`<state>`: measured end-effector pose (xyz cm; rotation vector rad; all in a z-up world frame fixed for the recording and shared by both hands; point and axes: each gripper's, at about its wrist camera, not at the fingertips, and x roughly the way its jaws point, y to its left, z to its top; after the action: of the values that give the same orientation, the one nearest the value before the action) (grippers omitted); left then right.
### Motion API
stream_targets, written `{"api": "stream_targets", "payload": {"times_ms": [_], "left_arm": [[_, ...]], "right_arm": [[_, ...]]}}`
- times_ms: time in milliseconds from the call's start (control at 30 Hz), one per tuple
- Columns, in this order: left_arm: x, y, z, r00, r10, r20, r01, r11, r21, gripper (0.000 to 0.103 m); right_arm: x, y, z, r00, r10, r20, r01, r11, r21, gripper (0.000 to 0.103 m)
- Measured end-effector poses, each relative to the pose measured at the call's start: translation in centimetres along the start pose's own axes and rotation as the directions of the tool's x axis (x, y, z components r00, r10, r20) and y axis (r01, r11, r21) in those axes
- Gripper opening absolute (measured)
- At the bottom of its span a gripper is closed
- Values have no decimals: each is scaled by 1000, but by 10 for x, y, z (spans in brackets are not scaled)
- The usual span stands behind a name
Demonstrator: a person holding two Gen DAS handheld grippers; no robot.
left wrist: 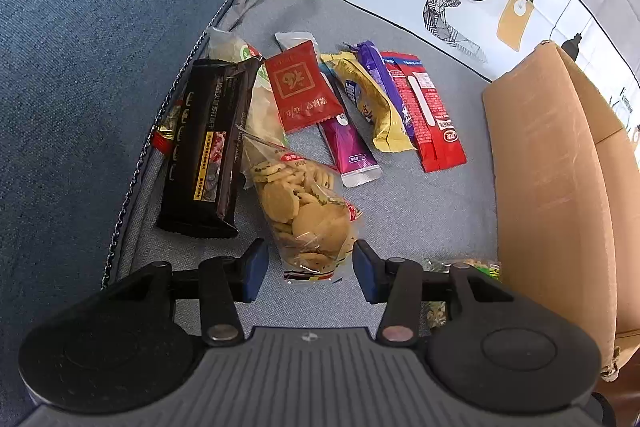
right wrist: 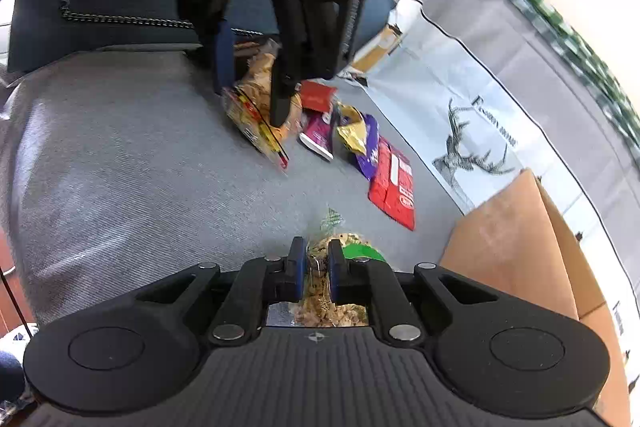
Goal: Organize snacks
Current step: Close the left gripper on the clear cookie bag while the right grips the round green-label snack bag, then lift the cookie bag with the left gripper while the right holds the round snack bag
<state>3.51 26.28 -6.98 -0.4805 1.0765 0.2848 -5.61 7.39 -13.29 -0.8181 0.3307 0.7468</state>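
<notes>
Straddling the clear biscuit bag (left wrist: 304, 211) at lower centre, the left gripper (left wrist: 306, 267) stands half-open and empty; brittle contents favour its crimped end, while the right gripper (right wrist: 316, 269) pinches a snack packet (right wrist: 320, 255).

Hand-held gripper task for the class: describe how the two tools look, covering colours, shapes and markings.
Each hand-held gripper, left and right, has a ribbed grey body with a small compass-like mark, two round black discs, black linkage arms with silver pins, and blue pads on black fingers.
</notes>
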Motion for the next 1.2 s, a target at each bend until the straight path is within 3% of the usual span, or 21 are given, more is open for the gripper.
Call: {"api": "stream_targets", "payload": {"times_ms": [133, 267, 333, 400, 433, 467, 500, 533, 733, 1000, 1067, 1133, 1200], "left_arm": [[-1, 1, 0, 1000, 0, 3, 0, 1000, -4, 52], [-3, 0, 0, 1000, -3, 7, 3, 1000, -2, 52], [-4, 2, -1, 1000, -2, 9, 2, 1000, -8, 60], [-5, 4, 0, 1000, -3, 18, 3, 1000, -21, 66], [-6, 5, 0, 1000, -5, 22, 5, 1000, -29, 68], [-7, 6, 1, 1000, -8, 24, 8, 999, -35, 69], [-6, 6, 1, 1000, -9, 25, 10, 999, -39, 71], [-7, 6, 1, 1000, -10, 25, 11, 999, -41, 72], [-2, 0, 3, 1000, -3, 27, 4, 999, -32, 76], [8, -6, 6, 999, 26, 23, -25, 999, -28, 76], [10, -9, 5, 999, 34, 20, -34, 999, -11, 72], [11, -11, 5, 999, 44, 14, -44, 999, 3, 56], [11, -10, 3, 999, 33, 10, -33, 999, 6, 49]], "right_arm": [[-8, 1, 3, 998, -2, 58, 2, 1000, 0, 5], [-28, 6, 9, 979, 96, 180, -96, 995, -9, 5], [-33, 8, 10, 968, 156, 196, -159, 987, -3, 7], [-32, 7, 12, 970, 166, 178, -176, 984, 39, 12], [-30, 3, 12, 973, 156, 169, -171, 982, 80, 32], [-28, -1, 13, 976, 143, 163, -163, 980, 117, 64], [-26, -6, 13, 978, 132, 161, -157, 975, 157, 88], [-23, -14, 13, 979, 130, 155, -161, 965, 208, 91], [5, -31, 7, 972, 229, 59, -234, 901, 366, 91], [31, -32, 0, 956, 291, -28, -245, 850, 467, 89], [32, -34, -1, 954, 300, -16, -258, 845, 468, 87], [30, -34, -1, 956, 292, -14, -254, 852, 458, 85], [29, -33, -1, 958, 286, -14, -249, 854, 457, 84]]}}
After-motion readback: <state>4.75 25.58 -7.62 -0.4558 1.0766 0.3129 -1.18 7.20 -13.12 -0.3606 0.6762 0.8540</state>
